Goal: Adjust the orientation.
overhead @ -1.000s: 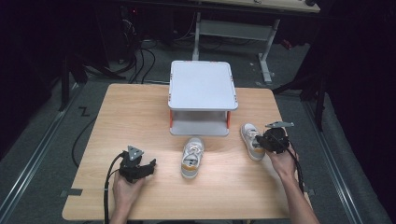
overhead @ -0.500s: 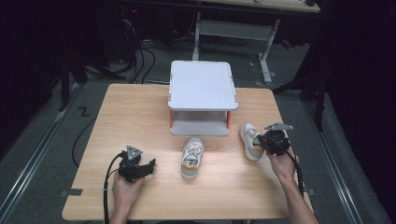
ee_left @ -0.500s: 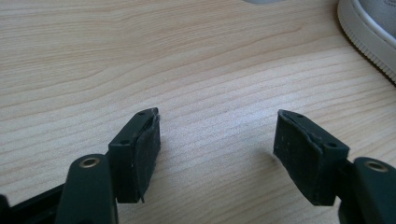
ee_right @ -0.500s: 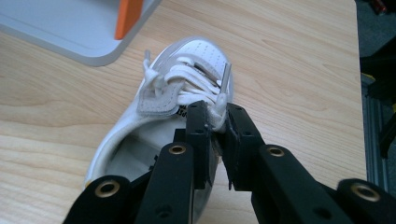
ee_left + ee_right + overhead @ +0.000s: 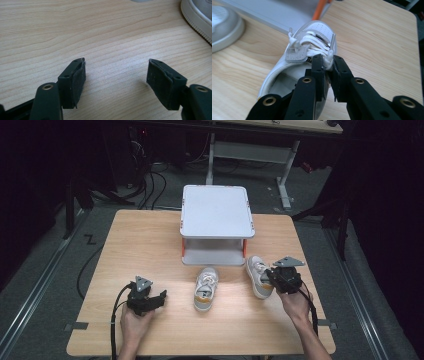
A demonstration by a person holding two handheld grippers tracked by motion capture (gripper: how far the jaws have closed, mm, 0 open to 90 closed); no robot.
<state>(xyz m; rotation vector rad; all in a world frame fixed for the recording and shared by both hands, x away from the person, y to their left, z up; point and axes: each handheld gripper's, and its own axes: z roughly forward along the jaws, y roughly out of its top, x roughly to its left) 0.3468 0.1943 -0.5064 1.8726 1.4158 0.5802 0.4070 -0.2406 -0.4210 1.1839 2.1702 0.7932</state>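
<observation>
— Right side first: the right shoe (image 5: 258, 276) sits on the table (image 5: 140, 240) just in front of the right corner of the little shelf (image 5: 216, 215), toe towards the shelf. The right gripper (image 5: 272, 279) is on it, jaws pinched tight on the shoe's side wall by the laces.

— I see that close up from the right gripper view: the two black jaws are clamped on the white collar of the shoe (image 5: 307, 50), right where the laces (image 5: 317, 47) end. An orange leg of the shelf (image 5: 320, 10) stands just behind the toe.

— And the sole, is it flat on the wood or tipped?

— Can't tell from here. It looks roughly level from above.

— The other shoe (image 5: 206, 289)?

— Lying on the table just left of the first one, in front of the shelf, toe pointing away from the person. Nobody is touching it. It has a yellowish patch at the heel end.

— Left hand?

— The left gripper (image 5: 159, 296) is low over the table, well to the left of that middle shoe, pointing towards it. Its jaws are spread wide with bare wood between them, gripping nothing.

— The left gripper view (image 5: 116, 75) agrees: jaws apart, and a white sole edge (image 5: 197, 20) at the top right corner.
</observation>
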